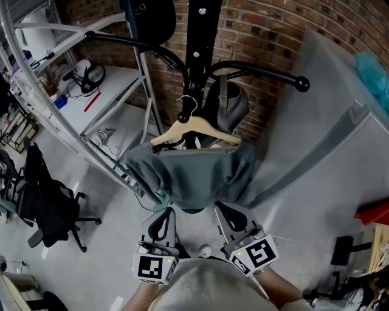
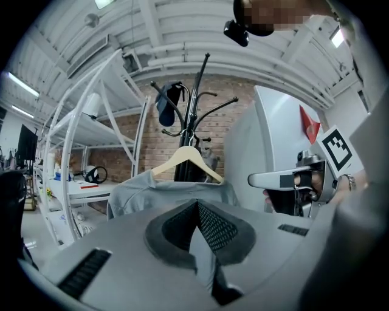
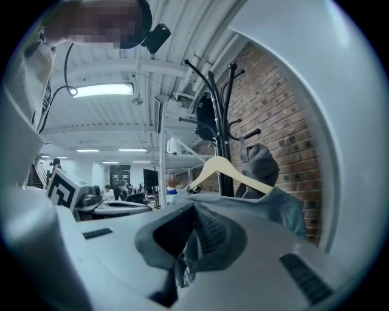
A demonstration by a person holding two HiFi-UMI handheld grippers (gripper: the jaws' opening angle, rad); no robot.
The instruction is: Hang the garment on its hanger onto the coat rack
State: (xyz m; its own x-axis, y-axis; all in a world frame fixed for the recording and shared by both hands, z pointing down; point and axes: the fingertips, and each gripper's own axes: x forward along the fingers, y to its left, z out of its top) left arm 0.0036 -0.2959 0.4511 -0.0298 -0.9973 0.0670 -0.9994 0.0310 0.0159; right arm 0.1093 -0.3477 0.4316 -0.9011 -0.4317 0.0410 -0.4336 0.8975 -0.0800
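Note:
A grey garment [image 1: 191,173] hangs from a wooden hanger [image 1: 194,130] in front of the black coat rack [image 1: 197,48]. The hanger's metal hook [image 1: 189,104] sits close against the rack's pole; I cannot tell whether it rests on a peg. My left gripper [image 1: 163,214] is shut on the garment's lower edge at the left, and my right gripper [image 1: 226,211] is shut on it at the right. In the left gripper view grey cloth [image 2: 203,255] is pinched between the jaws, below the hanger [image 2: 185,159]. The right gripper view shows the same pinch below its hanger [image 3: 228,170].
A grey bag [image 1: 228,106] and a dark item [image 1: 152,18] hang on the rack. White metal shelving [image 1: 79,121] stands at the left with a black office chair [image 1: 55,206] beside it. A grey cabinet [image 1: 316,152] is at the right, a brick wall [image 1: 261,30] behind.

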